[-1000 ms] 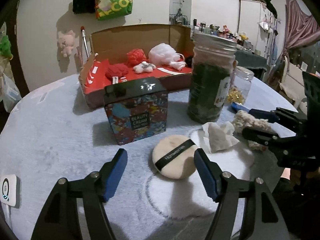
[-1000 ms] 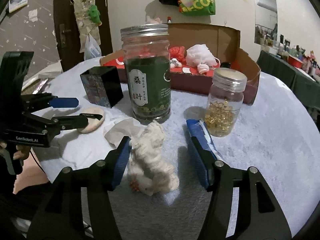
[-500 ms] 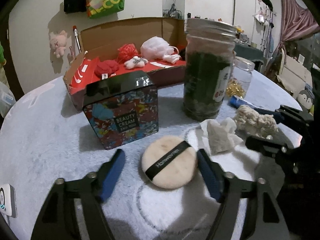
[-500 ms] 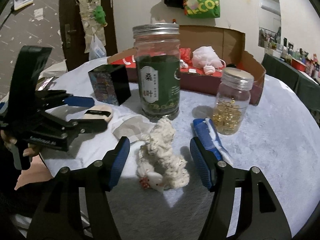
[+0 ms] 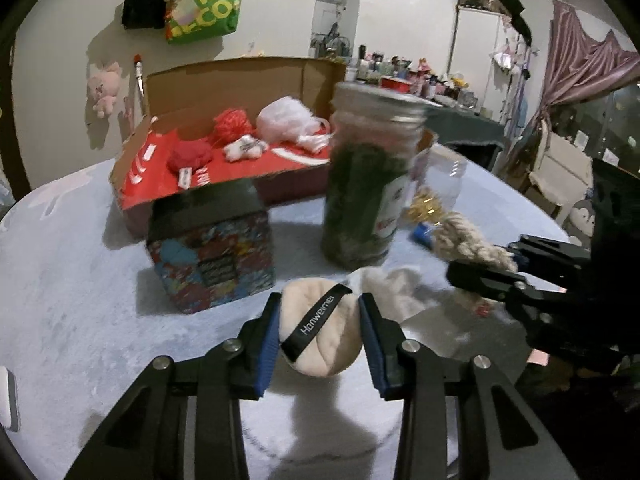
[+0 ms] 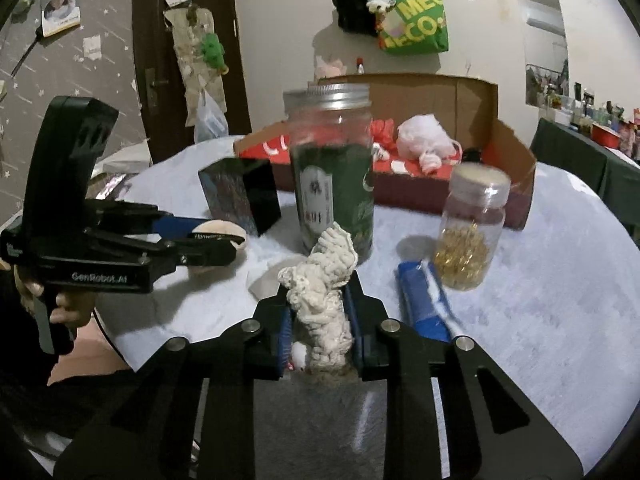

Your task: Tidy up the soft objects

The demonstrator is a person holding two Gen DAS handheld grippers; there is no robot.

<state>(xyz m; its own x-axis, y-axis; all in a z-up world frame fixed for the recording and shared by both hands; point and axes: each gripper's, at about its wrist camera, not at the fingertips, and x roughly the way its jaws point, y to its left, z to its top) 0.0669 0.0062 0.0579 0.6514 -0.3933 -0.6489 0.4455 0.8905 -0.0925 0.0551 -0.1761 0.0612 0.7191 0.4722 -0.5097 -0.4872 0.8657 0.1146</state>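
A round beige powder puff (image 5: 320, 336) with a black strap sits between the blue pads of my left gripper (image 5: 320, 304). Its jaws are closing and both pads press on the puff's sides. My right gripper (image 6: 318, 292) is shut on a cream knitted rope toy (image 6: 324, 276), which stands up between its pads. In the left wrist view that toy (image 5: 464, 236) sticks out of the right gripper at the right. An open cardboard box (image 5: 224, 80) with a red lining stands at the back of the table. It holds red pom-poms (image 5: 232, 124), a white mesh ball (image 5: 284, 120) and a small white toy.
On the pale fleece tabletop stand a tall green-filled jar (image 5: 368, 184), a patterned tin box (image 5: 216, 256) and a small jar of gold pins (image 6: 472, 232). A blue toothbrush pack (image 6: 424, 300) and a crumpled tissue (image 5: 392, 284) lie nearby. A person's hand (image 6: 60, 308) holds the left gripper.
Both pairs of jaws have closed in. The left now pinches the powder puff. The right has taken hold of the knitted toy, which has risen off the table.
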